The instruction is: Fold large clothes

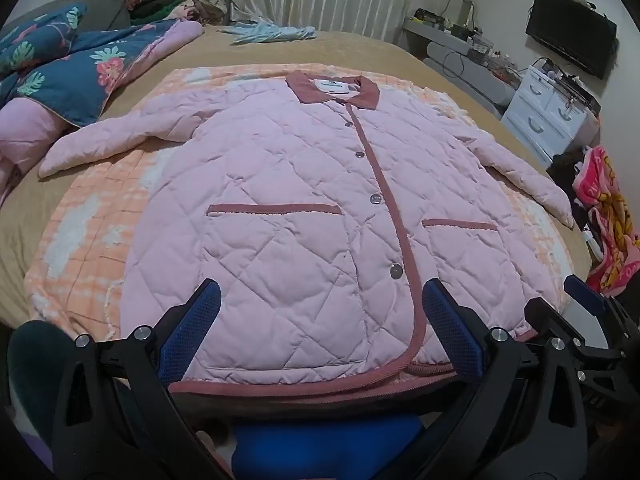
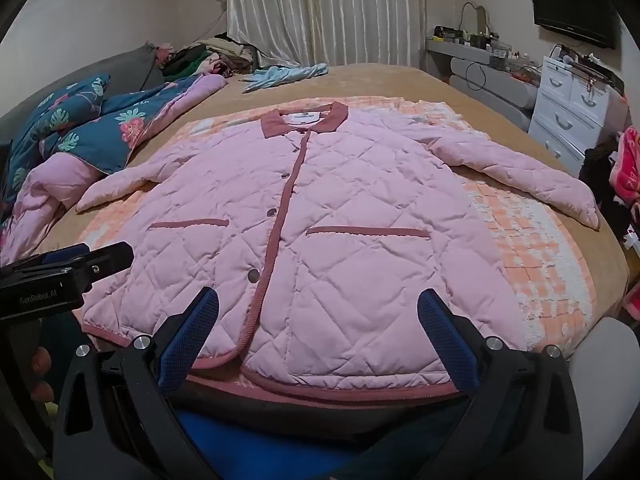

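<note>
A pink quilted jacket with a dusty-rose collar, trim and snap buttons lies flat, front up and buttoned, on the bed. Both sleeves are spread outward. My left gripper hovers open above the jacket's hem, left of the button line, nothing between its blue pads. My right gripper is open too, above the hem on the right pocket side. In the left wrist view the right gripper shows at the right edge. The left gripper shows at the left edge of the right wrist view.
The jacket rests on an orange-and-white checked blanket over a tan bedspread. A blue floral quilt is heaped at the left, a light blue garment at the far side. White drawers and colourful cloth stand at the right.
</note>
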Demonstrator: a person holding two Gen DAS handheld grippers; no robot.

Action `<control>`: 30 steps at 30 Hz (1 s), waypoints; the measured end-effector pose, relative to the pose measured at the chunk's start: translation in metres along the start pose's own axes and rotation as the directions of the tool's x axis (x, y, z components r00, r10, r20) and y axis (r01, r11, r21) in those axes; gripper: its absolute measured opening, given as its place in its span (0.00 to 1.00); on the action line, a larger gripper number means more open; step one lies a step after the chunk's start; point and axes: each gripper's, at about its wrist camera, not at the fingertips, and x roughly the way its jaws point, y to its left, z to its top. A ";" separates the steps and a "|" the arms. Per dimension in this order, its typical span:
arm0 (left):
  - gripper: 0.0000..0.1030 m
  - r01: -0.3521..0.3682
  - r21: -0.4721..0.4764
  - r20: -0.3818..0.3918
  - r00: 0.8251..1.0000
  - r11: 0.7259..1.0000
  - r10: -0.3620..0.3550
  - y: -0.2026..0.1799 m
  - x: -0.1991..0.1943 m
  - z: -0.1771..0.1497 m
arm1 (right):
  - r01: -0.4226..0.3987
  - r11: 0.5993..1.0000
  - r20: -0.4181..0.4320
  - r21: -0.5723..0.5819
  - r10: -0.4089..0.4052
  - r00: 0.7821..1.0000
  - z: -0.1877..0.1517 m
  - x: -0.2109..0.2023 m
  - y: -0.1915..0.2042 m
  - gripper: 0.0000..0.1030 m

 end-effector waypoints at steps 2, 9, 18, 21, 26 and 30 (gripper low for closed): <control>0.92 0.005 -0.003 0.002 1.000 1.000 -0.005 0.000 0.000 0.000 | -0.004 1.000 0.000 0.000 0.004 1.000 0.000 0.000 -0.001 0.96; 0.92 0.005 -0.005 0.002 1.000 1.000 -0.005 0.003 0.000 -0.001 | -0.002 1.000 -0.003 0.000 0.002 1.000 0.000 0.000 0.002 0.96; 0.92 0.005 -0.005 0.006 1.000 1.000 -0.005 0.003 0.001 0.001 | -0.002 1.000 0.006 -0.001 0.002 1.000 0.000 -0.001 0.002 0.96; 0.92 0.004 -0.006 0.005 1.000 1.000 -0.004 0.003 0.001 0.002 | -0.004 1.000 0.006 0.000 0.004 1.000 0.000 -0.001 0.001 0.96; 0.92 0.006 -0.009 0.009 1.000 1.000 -0.006 0.003 -0.001 0.002 | -0.005 1.000 0.005 0.000 0.005 1.000 0.002 -0.002 0.001 0.96; 0.92 0.004 -0.005 0.009 1.000 1.000 -0.004 0.003 0.000 0.003 | -0.004 1.000 0.005 0.001 0.004 1.000 0.001 -0.003 0.001 0.96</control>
